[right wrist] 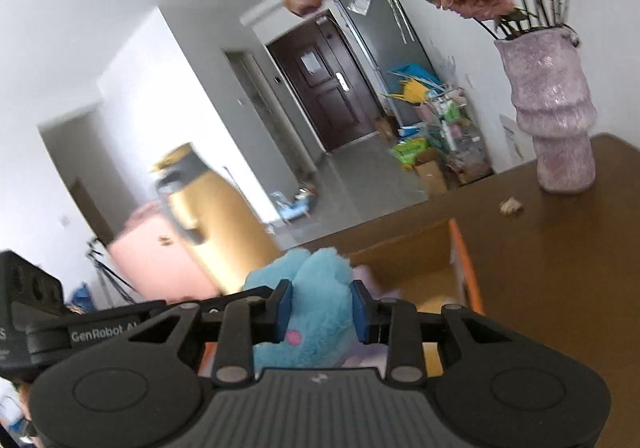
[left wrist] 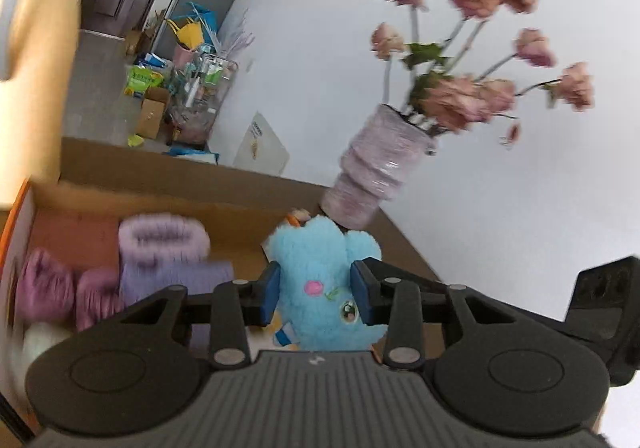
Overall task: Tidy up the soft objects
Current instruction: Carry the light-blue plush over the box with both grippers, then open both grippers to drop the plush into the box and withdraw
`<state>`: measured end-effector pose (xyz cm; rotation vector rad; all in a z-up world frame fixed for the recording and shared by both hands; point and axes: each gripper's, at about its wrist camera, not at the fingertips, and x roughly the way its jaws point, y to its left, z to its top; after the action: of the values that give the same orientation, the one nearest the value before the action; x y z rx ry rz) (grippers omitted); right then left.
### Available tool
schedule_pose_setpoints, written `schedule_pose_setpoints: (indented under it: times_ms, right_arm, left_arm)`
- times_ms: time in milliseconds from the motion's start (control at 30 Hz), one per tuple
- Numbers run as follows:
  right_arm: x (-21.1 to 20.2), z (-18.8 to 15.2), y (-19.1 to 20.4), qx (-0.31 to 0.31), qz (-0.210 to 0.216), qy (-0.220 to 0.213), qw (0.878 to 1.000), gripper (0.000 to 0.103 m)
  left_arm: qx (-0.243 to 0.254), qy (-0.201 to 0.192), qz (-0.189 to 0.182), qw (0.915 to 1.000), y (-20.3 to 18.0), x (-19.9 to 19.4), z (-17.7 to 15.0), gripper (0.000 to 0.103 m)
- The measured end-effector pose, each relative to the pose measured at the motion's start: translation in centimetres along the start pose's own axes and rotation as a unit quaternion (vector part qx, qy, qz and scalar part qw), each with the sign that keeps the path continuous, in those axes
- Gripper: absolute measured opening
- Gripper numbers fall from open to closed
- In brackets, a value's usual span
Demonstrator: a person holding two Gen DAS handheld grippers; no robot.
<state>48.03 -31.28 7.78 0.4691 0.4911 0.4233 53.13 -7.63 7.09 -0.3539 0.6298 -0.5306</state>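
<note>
A fluffy light-blue plush toy [left wrist: 320,280] with a pink cheek spot and an embroidered eye is held up above an open cardboard box [left wrist: 168,196]. My left gripper [left wrist: 316,290] is shut on it, its blue pads [left wrist: 270,288] pressing into the fur on both sides. In the right wrist view the same plush toy [right wrist: 320,284] is squeezed between the pads of my right gripper [right wrist: 320,312], which is shut on it too. Inside the box lie several purple and pink fluffy soft items [left wrist: 160,240]; a pale lilac one [right wrist: 368,272] shows behind the plush.
The box stands on a brown table [right wrist: 560,248]. A ribbed lilac vase [left wrist: 380,176] [right wrist: 556,116] of dried pink flowers stands just behind the plush. A small crumpled scrap [right wrist: 511,206] lies near the vase. The floor beyond holds cartons and clutter [left wrist: 180,96].
</note>
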Motion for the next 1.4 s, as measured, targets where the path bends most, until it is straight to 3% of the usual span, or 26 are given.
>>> schedule_pose_setpoints:
  times_ms: [167,267,333,400,533,667,833,900,967,1000,1033,1133,1267,1400]
  right_arm:
    - [8.3,3.9,-4.0,-0.004,-0.039,0.039,0.998,0.031]
    - [13.2,4.5,-6.1,-0.022,-0.081,0.067,0.994,0.031]
    - [15.8,4.1,-6.7,-0.053,-0.126,0.079,0.988,0.031]
    - [17.4,3.6,-6.3,-0.103,-0.167,0.081,0.977,0.031]
    - [17.1,3.5,-5.2,-0.136,-0.161,0.072,0.975,0.031]
    - [15.0,4.4,-3.9,-0.136,-0.154,0.063,0.977,0.031]
    - [8.9,5.6,-1.2,-0.151,-0.145,0.046,0.977,0.031]
    - [6.0,6.0,-0.3,-0.161,-0.144,0.039,0.976,0.038]
    - [2.9,5.9,0.7,-0.18,-0.144,0.035,0.973,0.056]
    - [1.5,5.7,1.2,-0.191,-0.145,0.032,0.97,0.072]
    - [0.0,5.5,1.7,-0.204,-0.147,0.024,0.968,0.083]
    - [-4.4,4.1,2.9,-0.241,-0.144,-0.027,0.959,0.084]
    - [-8.4,2.8,4.1,-0.223,-0.127,-0.069,0.964,0.085]
    - [-11.0,1.5,5.7,-0.219,-0.113,-0.082,0.966,0.085]
  left_arm:
    - [-0.043,0.062,0.027,0.9968,3.8,9.2,2.9,0.037]
    - [-0.065,0.086,0.071,0.9916,5.6,13.0,3.0,0.041]
    - [-0.057,0.098,0.093,0.9892,6.0,14.0,2.6,0.042]
    - [-0.032,0.092,0.084,0.9918,5.9,13.4,2.3,0.042]
    - [-0.008,0.08,0.092,0.9925,5.4,11.3,2.4,0.045]
    - [0.017,0.063,0.112,0.9915,3.9,7.7,3.2,0.047]
    - [0.053,0.035,0.145,0.9874,1.5,0.4,3.3,0.057]
    - [0.072,0.016,0.168,0.9831,0.6,-2.7,2.8,0.064]
    - [0.101,-0.018,0.208,0.9727,-0.1,-6.3,1.8,0.09]
    - [0.118,-0.049,0.234,0.9639,-0.6,-8.3,1.0,0.093]
    - [0.133,-0.073,0.249,0.9565,-1.0,-9.8,0.4,0.094]
    - [0.162,-0.111,0.274,0.9415,-2.3,-13.4,-1.4,0.096]
    - [0.155,-0.141,0.275,0.9383,-3.7,-16.8,-3.2,0.096]
    - [0.148,-0.157,0.27,0.9383,-4.7,-19.2,-4.7,0.096]
